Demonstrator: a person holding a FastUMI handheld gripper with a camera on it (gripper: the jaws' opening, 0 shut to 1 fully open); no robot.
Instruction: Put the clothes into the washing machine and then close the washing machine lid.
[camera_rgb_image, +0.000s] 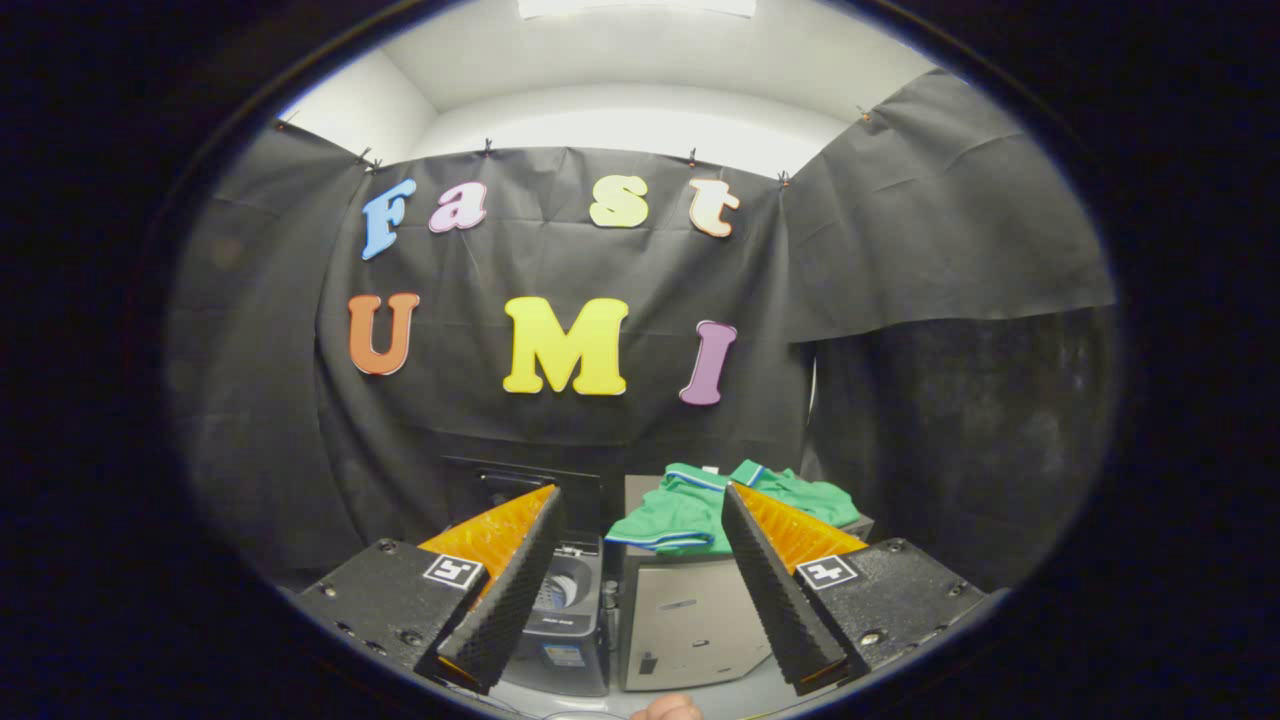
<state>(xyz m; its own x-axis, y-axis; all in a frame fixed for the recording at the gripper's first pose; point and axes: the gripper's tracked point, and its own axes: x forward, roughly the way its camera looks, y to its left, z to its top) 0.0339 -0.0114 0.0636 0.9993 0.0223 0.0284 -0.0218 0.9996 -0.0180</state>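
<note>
Gripper view: the tool (640, 560) hangs with its fingers (510, 590) spread wide apart, gripping nothing. Beyond them, a green garment (690, 510) lies crumpled on top of a pale cabinet (690, 620). Just left of the cabinet stands the washer (565, 610), its lid (520, 485) raised and the drum visible between the fingers. A fingertip (668, 708) shows below.

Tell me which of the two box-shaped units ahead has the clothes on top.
The pale cabinet: green clothes lie on it. The washing machine beside it stands open-topped.
</note>
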